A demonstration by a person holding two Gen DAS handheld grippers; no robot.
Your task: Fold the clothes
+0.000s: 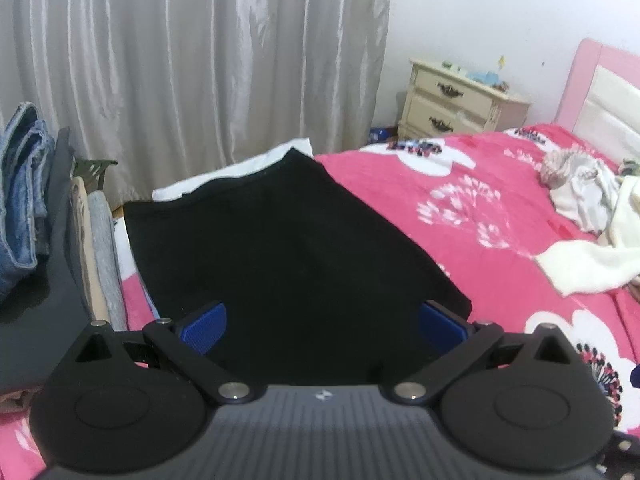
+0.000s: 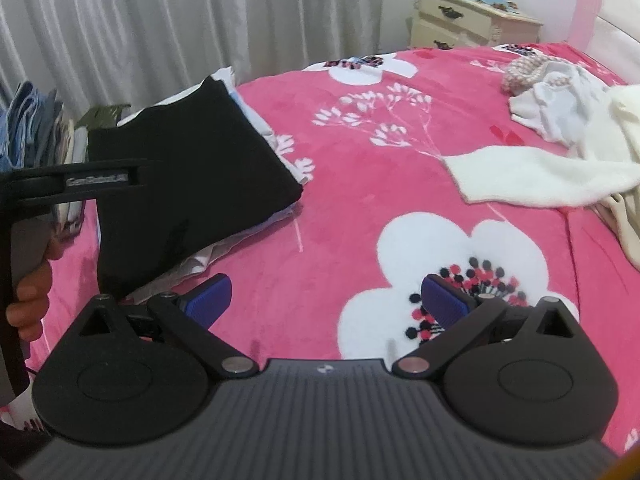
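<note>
Both grippers hang over a bed [image 2: 360, 184] covered by a pink flowered blanket.

Left gripper [image 1: 324, 322]: jaws spread wide, nothing between the blue pads [image 1: 206, 328]. It hovers directly over a folded black garment [image 1: 288, 248], which fills the centre of the left wrist view. The garment tops a stack; a white piece [image 1: 240, 170] shows beyond its far edge, toward the upper middle of the frame.

Right gripper [image 2: 326, 302]: jaws likewise apart and empty, above bare blanket over a white flower print. In the right wrist view the black garment [image 2: 192, 176] sits at centre left, with pale layers peeking out beneath its near edge.

The unfolded clothes lie the other way. A cream fleecy garment [image 2: 532, 176] sprawls at the right of the right wrist view, one tongue of it reaching toward frame centre, its length running roughly left to right across the frame. A crumpled white and knitted heap [image 2: 560, 92] lies behind it at upper right.

Judgement: the black piece looks finished, so the coming move probably turns on the cream garment. It lies ahead and to the right of the right gripper, well apart from the left one, which makes the right gripper the nearer.
</note>
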